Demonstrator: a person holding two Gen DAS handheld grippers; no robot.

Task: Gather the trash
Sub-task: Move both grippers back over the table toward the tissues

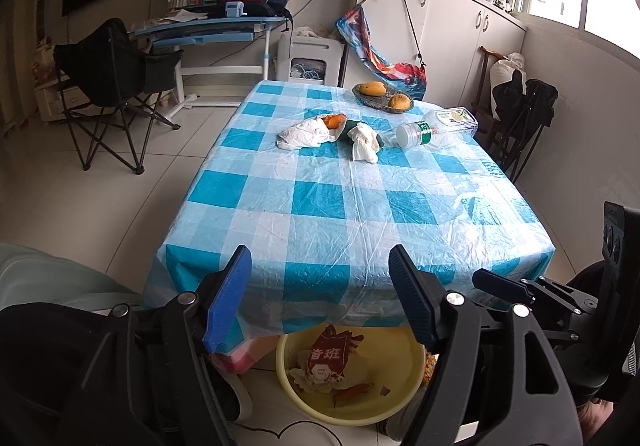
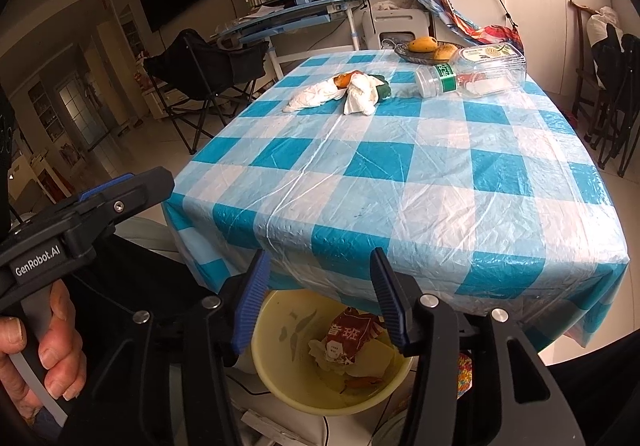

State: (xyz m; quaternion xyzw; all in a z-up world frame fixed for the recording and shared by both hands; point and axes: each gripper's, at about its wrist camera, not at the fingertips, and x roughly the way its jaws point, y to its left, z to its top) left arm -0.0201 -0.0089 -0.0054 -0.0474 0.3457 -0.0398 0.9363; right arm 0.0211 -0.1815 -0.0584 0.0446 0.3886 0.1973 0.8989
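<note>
On the blue-checked table (image 1: 320, 206) lie a white plastic bag with orange peel (image 1: 308, 132), a crumpled white tissue on something green (image 1: 364, 142) and an empty clear bottle with a green label (image 1: 436, 128) on its side. The same bag (image 2: 316, 94), tissue (image 2: 362, 94) and bottle (image 2: 472, 70) show in the right wrist view. A yellow basin (image 1: 352, 378) holding a red wrapper and scraps stands on the floor below the table's near edge. My left gripper (image 1: 320, 290) is open and empty above the basin. My right gripper (image 2: 320, 294) is open and empty beside it.
A dish with mangoes (image 1: 382, 94) sits at the table's far end. A black folding chair (image 1: 112, 86) stands left of the table, another dark chair (image 1: 520, 118) at its right. A blue desk (image 1: 212, 30) and white cabinets (image 1: 440, 26) line the back.
</note>
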